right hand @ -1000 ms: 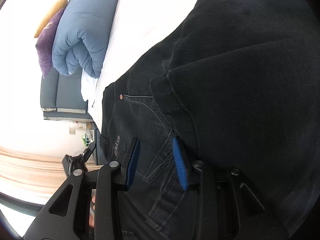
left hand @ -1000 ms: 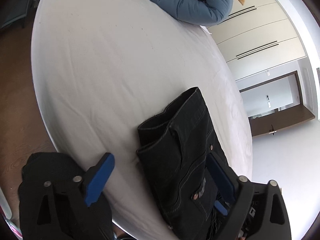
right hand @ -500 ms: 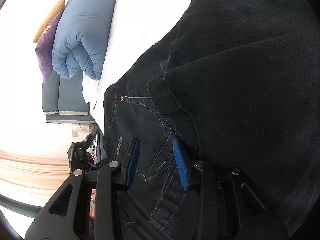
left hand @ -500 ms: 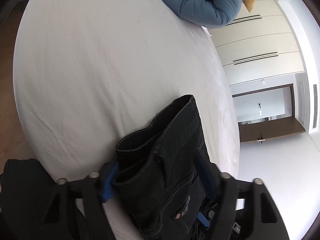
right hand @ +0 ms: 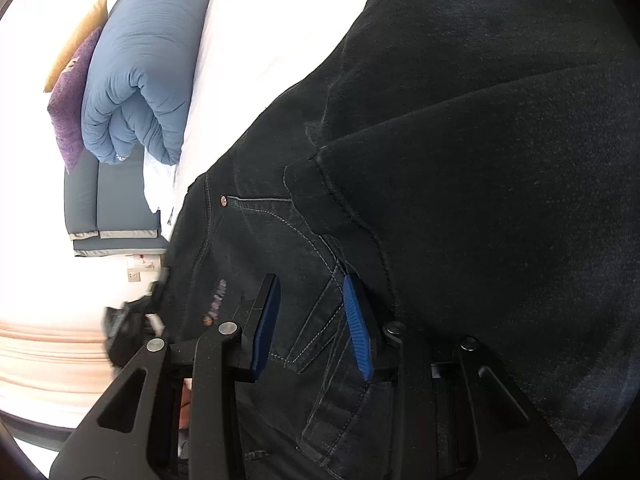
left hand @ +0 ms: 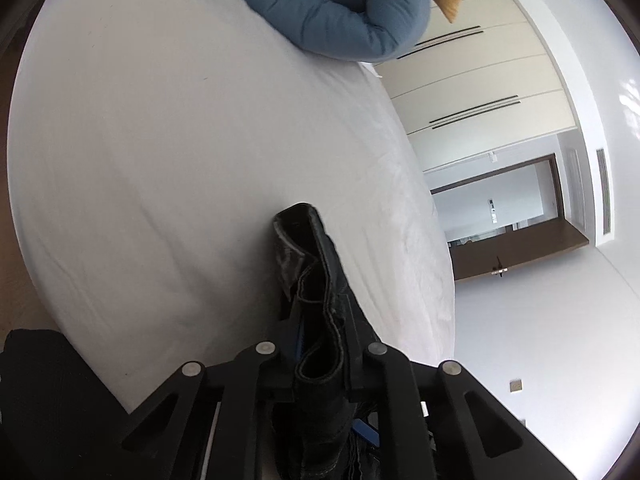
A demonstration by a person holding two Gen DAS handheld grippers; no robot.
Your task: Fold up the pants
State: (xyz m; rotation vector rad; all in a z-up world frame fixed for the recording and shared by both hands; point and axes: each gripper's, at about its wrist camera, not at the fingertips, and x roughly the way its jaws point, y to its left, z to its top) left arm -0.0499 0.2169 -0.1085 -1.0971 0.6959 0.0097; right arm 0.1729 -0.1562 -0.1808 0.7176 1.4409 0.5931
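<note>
Black denim pants (right hand: 480, 160) lie on the white bed sheet (left hand: 160, 160) and fill most of the right wrist view. My left gripper (left hand: 320, 320) has its jaws closing on a bunched fold of the pants (left hand: 304, 240), which stands up narrow between the pads and clear of the sheet. My right gripper (right hand: 312, 320) pinches the denim near a stitched pocket seam, its jaws easing slightly closer, with cloth spanning both blue pads (right hand: 358, 328). The left gripper (right hand: 128, 328) shows blurred at the pants' far edge in the right wrist view.
A rolled blue duvet (left hand: 340, 12) lies at the head of the bed with a purple pillow (right hand: 68, 108) and a yellow one (right hand: 76, 40) behind it. Cream wardrobe doors (left hand: 480, 92) and a dark doorway (left hand: 520, 240) stand beyond the bed. Dark cloth (left hand: 40, 400) sits at the lower left.
My left gripper went from wide open to closed on the pants' edge and rose, drawing the cloth up into a narrow fold. The right gripper kept its place and grip.
</note>
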